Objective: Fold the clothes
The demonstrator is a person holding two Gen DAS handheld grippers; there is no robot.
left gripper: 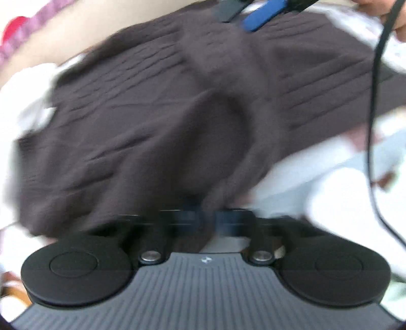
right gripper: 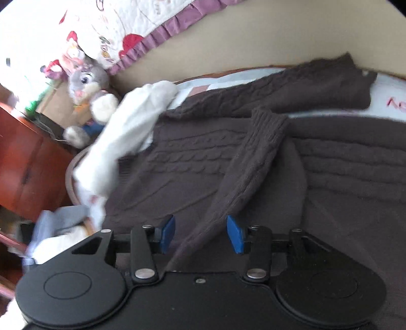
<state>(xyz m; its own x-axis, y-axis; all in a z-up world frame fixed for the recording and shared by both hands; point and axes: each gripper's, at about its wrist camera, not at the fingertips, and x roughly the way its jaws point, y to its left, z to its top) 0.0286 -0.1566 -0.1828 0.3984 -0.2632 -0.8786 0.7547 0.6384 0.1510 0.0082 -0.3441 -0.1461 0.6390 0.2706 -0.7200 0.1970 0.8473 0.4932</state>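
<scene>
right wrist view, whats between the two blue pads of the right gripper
In the right wrist view, a sleeve of the dark brown cable-knit sweater runs through the open right gripper; neither blue pad visibly touches it.

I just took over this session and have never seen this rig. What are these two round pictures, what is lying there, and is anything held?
There is no robot arm: a person carries a two-finger gripper in each hand, with a fisheye camera on each looking along its fingers. The black discs at the bottom of each picture are the gripper's own body.

The left wrist view is motion-blurred. The left gripper looks closed on an edge of the dark brown cable-knit sweater, and the right gripper's blue finger shows at the top.

In the right wrist view the right gripper is open, its blue pads either side of the sweater's sleeve, not pinching it. Beside the sweater lie a white garment and a grey plush rabbit.
</scene>
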